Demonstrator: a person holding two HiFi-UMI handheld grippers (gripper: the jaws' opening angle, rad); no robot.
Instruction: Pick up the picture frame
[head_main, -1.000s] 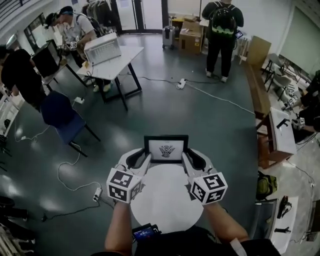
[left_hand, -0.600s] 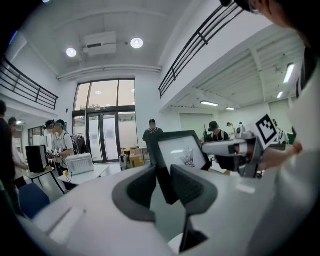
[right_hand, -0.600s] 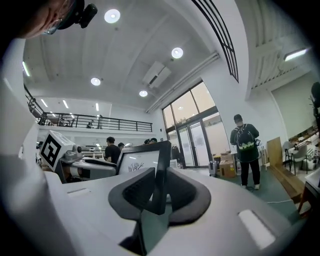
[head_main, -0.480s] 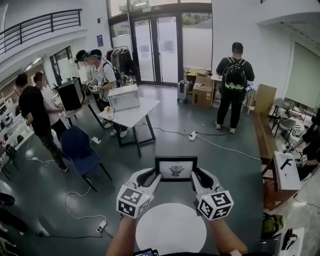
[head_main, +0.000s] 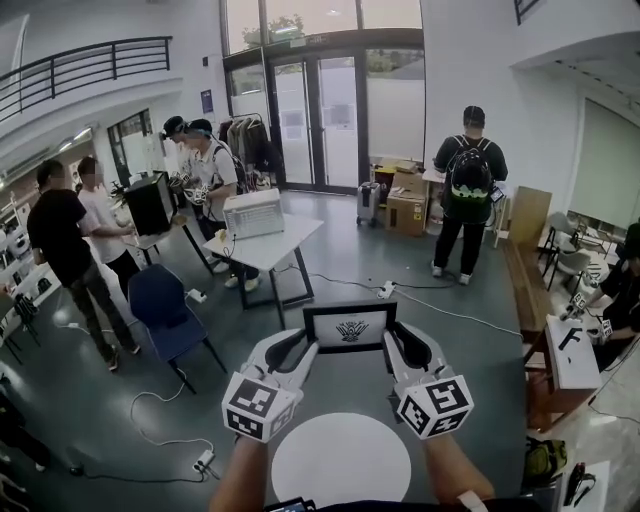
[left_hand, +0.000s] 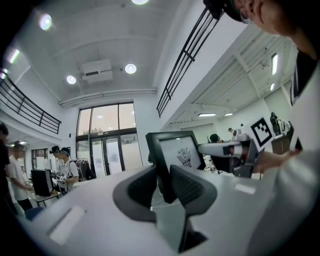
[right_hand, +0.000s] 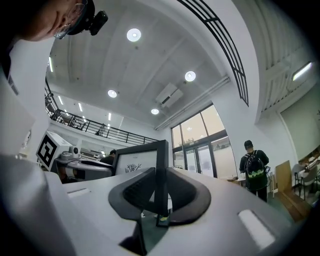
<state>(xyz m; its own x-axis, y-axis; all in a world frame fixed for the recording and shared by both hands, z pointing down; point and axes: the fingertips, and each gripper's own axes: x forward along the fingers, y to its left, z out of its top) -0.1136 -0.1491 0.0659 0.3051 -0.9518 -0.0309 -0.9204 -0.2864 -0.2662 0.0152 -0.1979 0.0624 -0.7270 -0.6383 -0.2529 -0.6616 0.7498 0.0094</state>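
Frame (head_main: 350, 327) held upright off the table (head_main: 340, 462), side edges grasped by left tongs (head_main: 306, 345), just tightened, and right tongs (head_main: 393, 343).

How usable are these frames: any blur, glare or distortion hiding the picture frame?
Head view: fisheye bows the walls, but the picture frame is sharp, evenly lit, no glare. Left gripper view: dark vignetted corners, nearest foreground soft, the frame's drawing legible. Right gripper view: same vignette, ceiling lights blown out, frame seen nearly edge-on.
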